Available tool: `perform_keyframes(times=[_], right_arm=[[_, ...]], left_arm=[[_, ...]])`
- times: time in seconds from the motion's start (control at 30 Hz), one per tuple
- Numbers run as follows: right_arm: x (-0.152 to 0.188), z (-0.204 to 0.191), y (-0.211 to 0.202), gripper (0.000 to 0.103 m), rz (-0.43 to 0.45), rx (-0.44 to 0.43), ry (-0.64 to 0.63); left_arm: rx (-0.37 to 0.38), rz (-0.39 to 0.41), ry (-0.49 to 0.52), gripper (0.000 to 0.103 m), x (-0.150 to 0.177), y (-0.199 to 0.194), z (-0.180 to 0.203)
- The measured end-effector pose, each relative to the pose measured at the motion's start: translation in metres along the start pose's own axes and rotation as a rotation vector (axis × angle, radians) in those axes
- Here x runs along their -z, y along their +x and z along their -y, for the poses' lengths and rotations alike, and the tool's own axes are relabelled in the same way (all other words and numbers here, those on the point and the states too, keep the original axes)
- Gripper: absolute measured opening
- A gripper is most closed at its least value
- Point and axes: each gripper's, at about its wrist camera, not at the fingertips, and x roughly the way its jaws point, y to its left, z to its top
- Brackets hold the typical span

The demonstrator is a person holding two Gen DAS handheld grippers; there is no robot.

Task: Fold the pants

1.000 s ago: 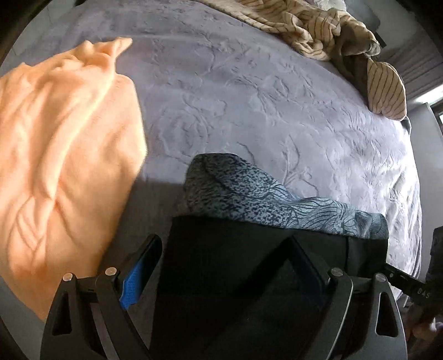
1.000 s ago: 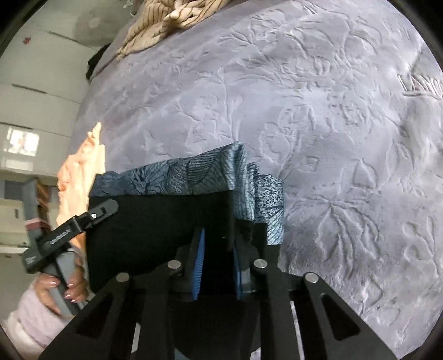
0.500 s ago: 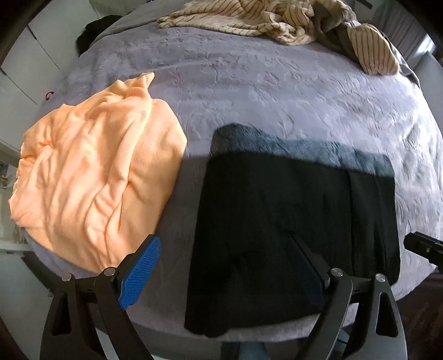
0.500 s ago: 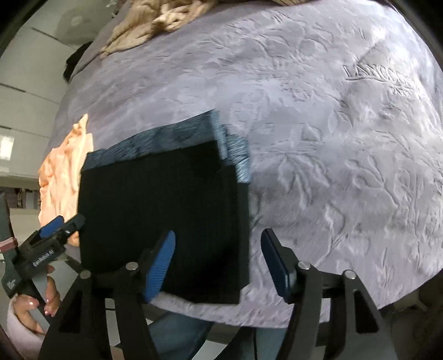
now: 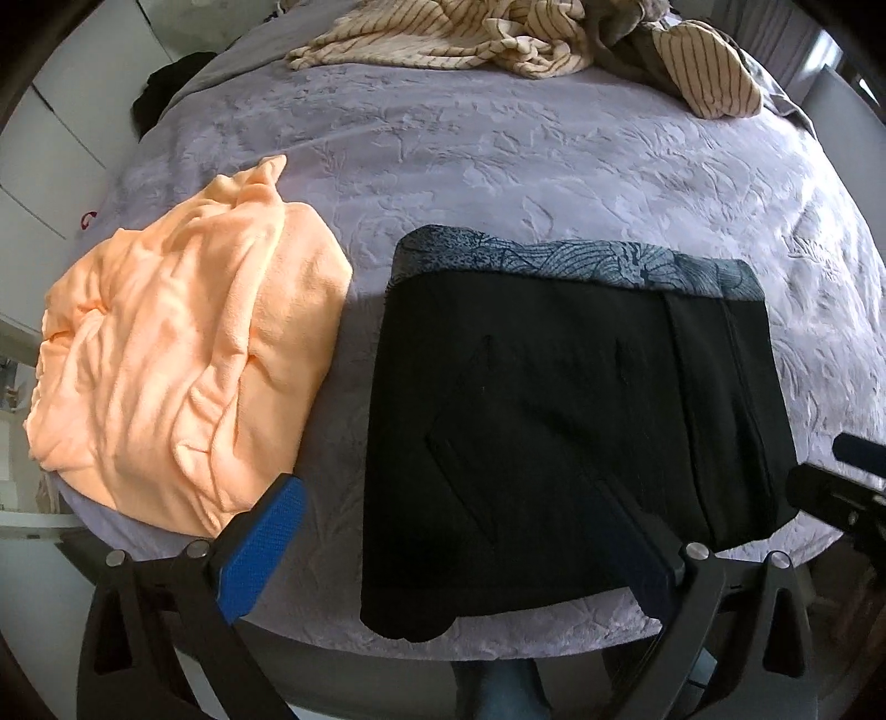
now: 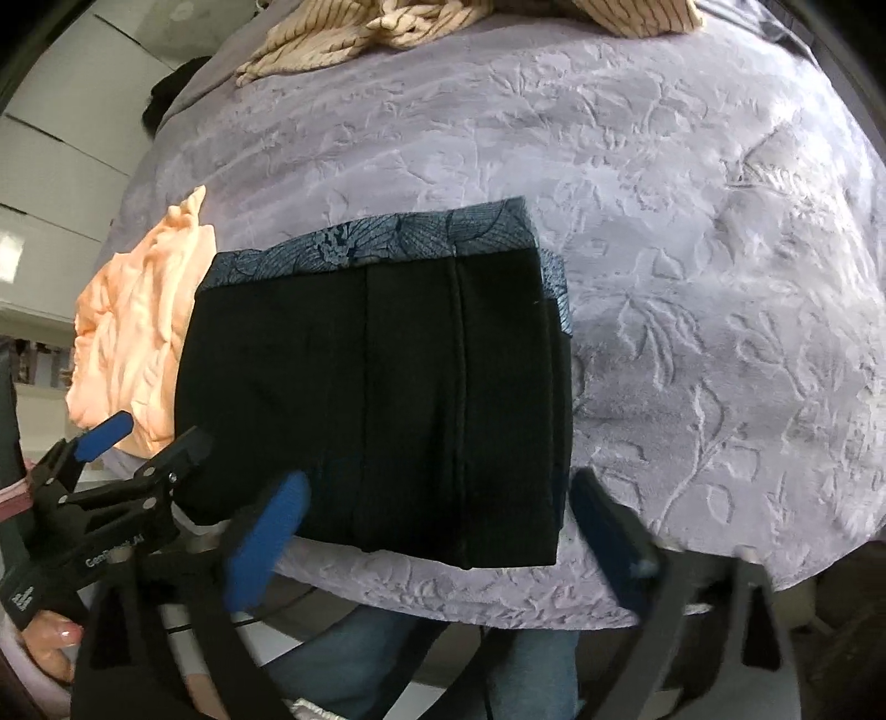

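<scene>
At the far left of your bed, the folded orange garment lies on the lavender embossed bedspread, near the bed's near-left edge. Just to its right, with a strip of bedspread between them, the black pants lie folded into a flat rectangle close to the near edge, resting on a folded blue-grey patterned cloth whose edge shows along the far side of the pants and, in the right wrist view, also at their right side. Your left gripper hangs above the near-left part of the pants, its jaws opening wide with nothing pinched between them; one blue pad sits over the gap beside the orange garment, the other over the black fabric. Your right gripper hangs above the near-right corner of the pants, jaws likewise opening, clear of the fabric. At the far side of the bed, a striped beige heap of clothing lies crumpled.
</scene>
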Motion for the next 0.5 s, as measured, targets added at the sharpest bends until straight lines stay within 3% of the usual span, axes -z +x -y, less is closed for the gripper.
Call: perform_keyframes(times=[0.13,0.5], right_arm=[[0.0021,-0.0038,-0.0039,0.103,0.026,0.062,-0.015],[0.0093,-0.0052,-0.0007,0.103,-0.002,0.096,0.022]], left_arm=[[-0.006,0.001,0.005,0.103,0.0017,-0.0018,0.0005],[-0.009,0.015,0.008,0.103,0.0073,-0.0082,0.0014]])
